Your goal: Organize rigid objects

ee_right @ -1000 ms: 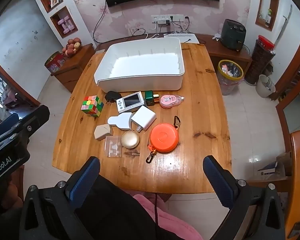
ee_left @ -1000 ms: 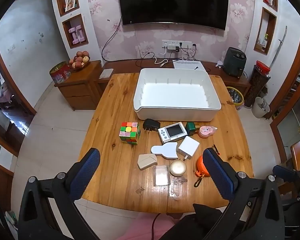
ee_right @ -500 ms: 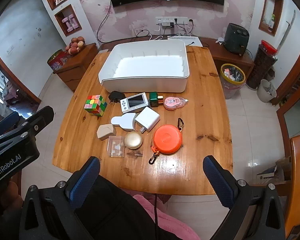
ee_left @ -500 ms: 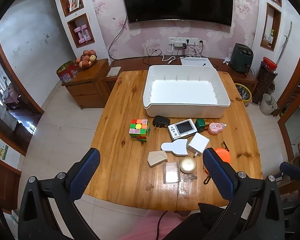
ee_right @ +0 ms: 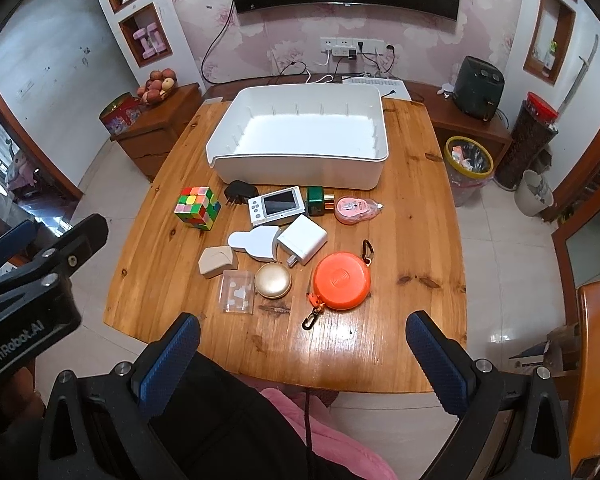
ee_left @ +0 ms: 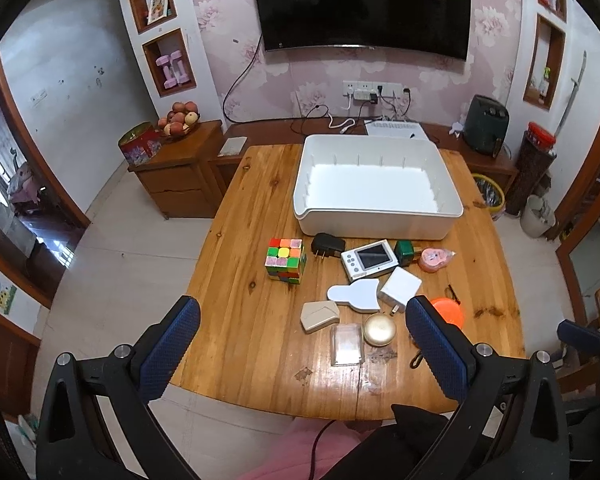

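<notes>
- Nothing had been picked up: the left claw (ee_left: 300,336) and right claw (ee_right: 302,346) both hung spread wide and empty above the near edge of the wooden tabletop (ee_right: 416,248).
- The white plastic bin (ee_right: 300,168) sat empty at the far end, with the clutter just in front of it, the round orange case (ee_right: 342,280) nearest the right claw.
- My guess at the next move: drop onto one item and pinch.
- Living room: pink floral wallpaper, big TV (ee_left: 364,4).

Both wrist cameras are looking down from high above the near edge of the worktop (ee_left: 260,208), facing the wall-mounted television (ee_left: 364,4) beyond it. The left view is sitting left of the white bin (ee_left: 376,224), the right view further right, with the bin (ee_right: 300,168) showing left of centre. Both are taking in the whole worktop (ee_right: 416,216), the bin and the small items before it. The right view is also catching the left gripper (ee_right: 32,292) at its left edge.
</notes>
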Demonstrator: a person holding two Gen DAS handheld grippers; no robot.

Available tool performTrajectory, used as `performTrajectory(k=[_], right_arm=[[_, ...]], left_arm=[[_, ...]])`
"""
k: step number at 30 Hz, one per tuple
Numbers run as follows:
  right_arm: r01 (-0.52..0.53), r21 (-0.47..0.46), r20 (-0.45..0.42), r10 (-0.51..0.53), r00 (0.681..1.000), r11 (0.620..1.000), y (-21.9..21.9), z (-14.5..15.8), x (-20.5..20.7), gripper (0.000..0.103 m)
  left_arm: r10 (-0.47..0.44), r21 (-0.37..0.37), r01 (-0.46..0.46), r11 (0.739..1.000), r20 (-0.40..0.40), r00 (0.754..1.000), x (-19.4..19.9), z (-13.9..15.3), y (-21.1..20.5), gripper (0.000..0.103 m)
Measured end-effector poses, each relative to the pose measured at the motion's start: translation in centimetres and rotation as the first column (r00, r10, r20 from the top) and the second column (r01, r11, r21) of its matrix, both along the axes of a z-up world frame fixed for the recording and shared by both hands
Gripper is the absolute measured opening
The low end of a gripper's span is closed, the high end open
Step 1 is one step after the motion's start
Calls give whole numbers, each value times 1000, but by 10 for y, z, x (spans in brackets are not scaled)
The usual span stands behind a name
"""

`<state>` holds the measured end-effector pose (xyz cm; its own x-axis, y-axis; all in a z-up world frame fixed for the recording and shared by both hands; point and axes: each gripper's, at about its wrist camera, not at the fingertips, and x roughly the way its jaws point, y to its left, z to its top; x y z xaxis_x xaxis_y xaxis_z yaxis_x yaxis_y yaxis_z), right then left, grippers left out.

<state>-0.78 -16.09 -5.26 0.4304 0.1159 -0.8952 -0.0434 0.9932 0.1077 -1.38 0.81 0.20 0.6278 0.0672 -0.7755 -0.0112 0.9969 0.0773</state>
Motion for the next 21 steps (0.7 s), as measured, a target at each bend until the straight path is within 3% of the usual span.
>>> performTrajectory(k=[13, 21], right_arm=[[-22, -22, -15, 22, 1000, 1000, 0, -2, -4, 103], [12, 1, -113, -11, 994, 1000, -11, -22, -5, 103]], left_arm=[[17, -21, -18, 1000, -59, 998, -4, -16, -1, 102], [-16, -61, 4, 998, -205, 979, 7, -44, -8, 102]])
